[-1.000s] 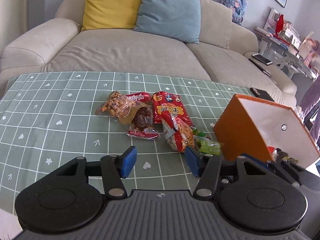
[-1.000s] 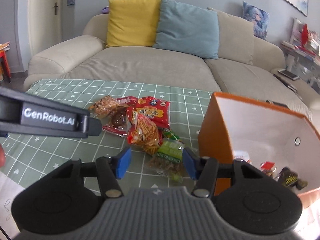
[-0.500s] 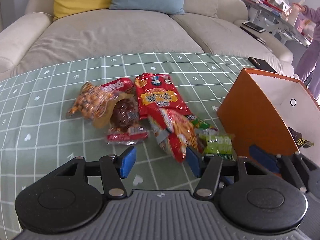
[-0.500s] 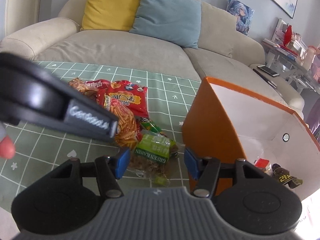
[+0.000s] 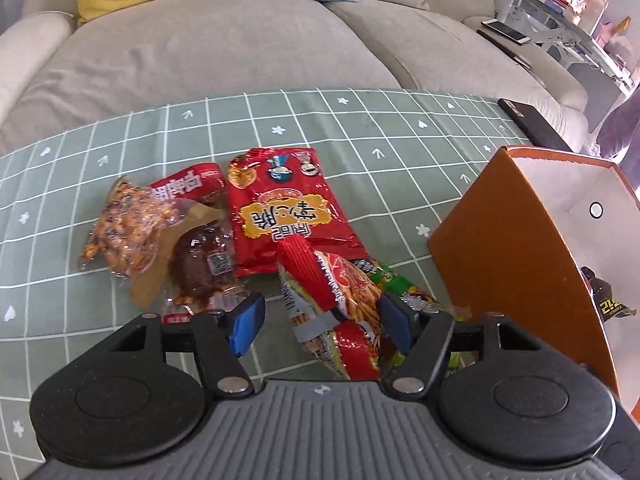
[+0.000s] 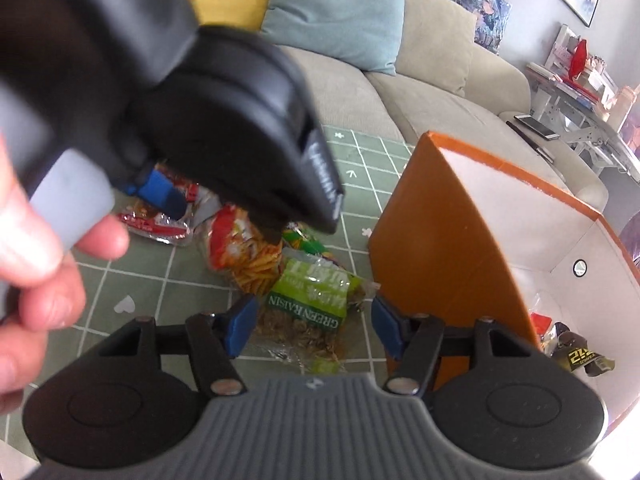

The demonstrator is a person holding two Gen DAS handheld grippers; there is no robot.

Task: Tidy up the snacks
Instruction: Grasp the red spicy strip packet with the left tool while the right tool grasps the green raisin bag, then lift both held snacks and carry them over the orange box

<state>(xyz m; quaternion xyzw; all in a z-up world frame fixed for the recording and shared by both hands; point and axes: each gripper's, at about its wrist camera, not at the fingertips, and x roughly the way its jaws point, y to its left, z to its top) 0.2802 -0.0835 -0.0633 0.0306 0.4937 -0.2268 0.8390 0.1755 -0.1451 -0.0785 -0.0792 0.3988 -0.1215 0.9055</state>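
A: Both tongs stand released, gripping nothing. The left tongs (image 5: pixel 322 324) straddle the chip-stick packet (image 5: pixel 340 304); the right tongs (image 6: pixel 310 326) bracket the green raisin bag (image 6: pixel 308 308).

B: So it looks like the picking step?

A: I'd judge so. Next each pair must settle lower, clench, then carry over the orange box (image 6: pixel 448 240) rim just beside.

B: Anything in the way?

A: The packets overlap: the big red bag (image 5: pixel 280 212), the peanut bag (image 5: pixel 128 232) and a sausage pack (image 5: pixel 204 260) lie heaped on the desk (image 5: pixel 360 128). In the right view the left tool's body crowds overhead.
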